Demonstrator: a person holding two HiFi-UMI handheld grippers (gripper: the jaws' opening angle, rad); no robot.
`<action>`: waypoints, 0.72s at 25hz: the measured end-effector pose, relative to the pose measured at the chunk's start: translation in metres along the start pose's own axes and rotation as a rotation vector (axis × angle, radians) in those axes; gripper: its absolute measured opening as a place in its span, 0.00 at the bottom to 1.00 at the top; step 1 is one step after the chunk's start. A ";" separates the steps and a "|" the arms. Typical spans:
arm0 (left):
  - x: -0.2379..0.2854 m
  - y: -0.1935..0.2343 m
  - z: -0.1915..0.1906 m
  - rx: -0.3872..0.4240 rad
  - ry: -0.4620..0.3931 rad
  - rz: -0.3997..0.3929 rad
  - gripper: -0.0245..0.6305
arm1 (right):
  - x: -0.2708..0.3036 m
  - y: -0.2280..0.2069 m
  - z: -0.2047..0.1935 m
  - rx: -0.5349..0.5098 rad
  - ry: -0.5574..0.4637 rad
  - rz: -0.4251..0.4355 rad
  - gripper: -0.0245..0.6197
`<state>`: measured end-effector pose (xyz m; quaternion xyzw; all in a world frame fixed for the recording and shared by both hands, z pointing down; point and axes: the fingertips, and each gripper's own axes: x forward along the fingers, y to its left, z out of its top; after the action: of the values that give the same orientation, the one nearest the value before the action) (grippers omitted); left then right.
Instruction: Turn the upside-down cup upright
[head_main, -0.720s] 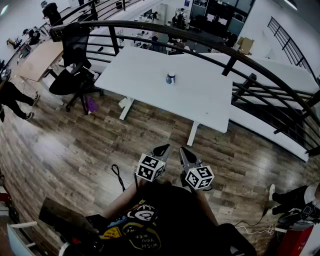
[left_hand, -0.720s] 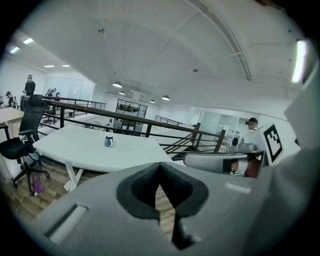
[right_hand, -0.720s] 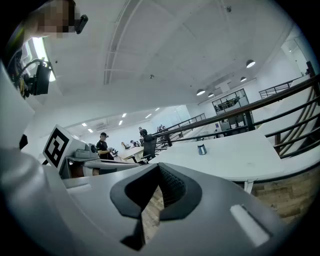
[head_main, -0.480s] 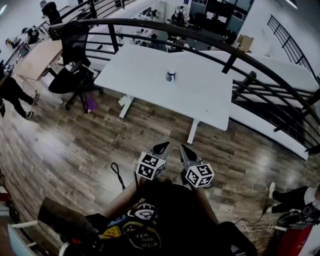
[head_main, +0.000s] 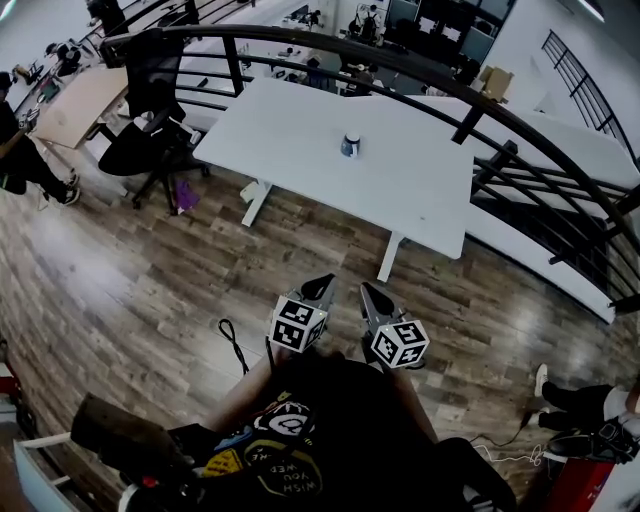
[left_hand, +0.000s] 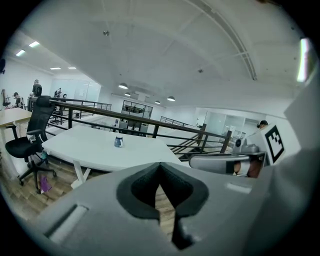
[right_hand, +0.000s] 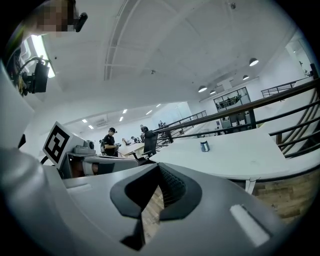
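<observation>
Both left hand-held gripper (head_main: 323, 287) and right hand-held gripper (head_main: 367, 291) are closed, empty, far from the cup (head_main: 350, 146).

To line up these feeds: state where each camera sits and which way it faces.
Head view: on the head, steeply down at floor and table; torso, left gripper, right gripper show.
Left gripper view: on that gripper, toward the table; its shut jaws show.
Right gripper view: likewise, its own shut jaws.
All share the cup.

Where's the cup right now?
In the head view the cup stands alone near the middle of the white table, far ahead of the left tool and right tool.
</observation>
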<state>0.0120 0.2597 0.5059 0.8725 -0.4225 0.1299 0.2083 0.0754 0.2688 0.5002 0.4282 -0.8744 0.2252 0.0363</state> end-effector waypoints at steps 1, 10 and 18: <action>-0.002 0.005 0.000 0.000 0.001 0.001 0.04 | 0.004 0.005 0.001 0.018 -0.010 0.019 0.04; -0.022 0.060 0.005 -0.031 -0.019 -0.015 0.04 | 0.061 0.017 0.003 -0.044 -0.009 -0.049 0.04; 0.023 0.095 0.023 -0.057 -0.010 -0.065 0.04 | 0.107 -0.016 0.017 -0.107 0.035 -0.142 0.04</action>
<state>-0.0477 0.1803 0.5193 0.8800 -0.3986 0.1068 0.2352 0.0224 0.1751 0.5180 0.4828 -0.8518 0.1824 0.0903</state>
